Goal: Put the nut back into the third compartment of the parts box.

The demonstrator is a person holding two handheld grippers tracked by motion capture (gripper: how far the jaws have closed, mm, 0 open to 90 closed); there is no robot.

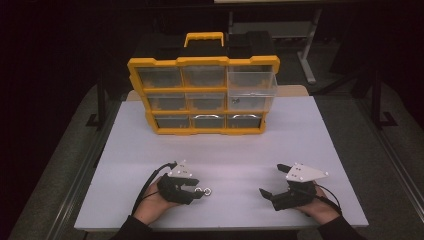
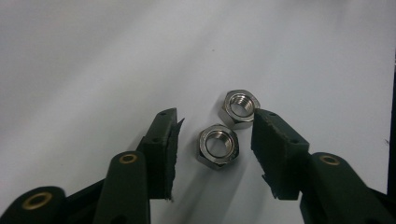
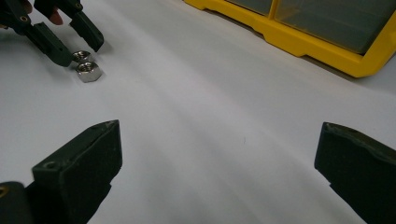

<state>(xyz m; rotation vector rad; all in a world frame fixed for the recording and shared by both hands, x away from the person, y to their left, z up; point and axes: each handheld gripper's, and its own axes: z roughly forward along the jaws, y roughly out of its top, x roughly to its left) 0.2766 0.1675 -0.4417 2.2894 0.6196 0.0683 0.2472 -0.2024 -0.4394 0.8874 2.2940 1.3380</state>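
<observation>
High view: the left gripper (image 1: 199, 189) is seen low over the white table (image 1: 300, 130), a steel hex nut (image 1: 206, 190) just beyond its fingertips. The right gripper (image 1: 270, 187) rests well apart, jaws spread wide.

Left gripper view: the near hex nut (image 2: 217, 145) lies flat between the fingers (image 2: 275, 154), gaps visible at both pads; it is not yet gripped. The far hex nut (image 2: 240, 108) touches the tip of the picture-right finger. Both are judged small, rigid, dense and slippery; hold is best taken across two opposite flats.

Right gripper view: both nuts (image 3: 88, 71) lie at the other gripper's fingertips; a yellow drawer organizer (image 3: 327, 42) stands beyond.
</observation>
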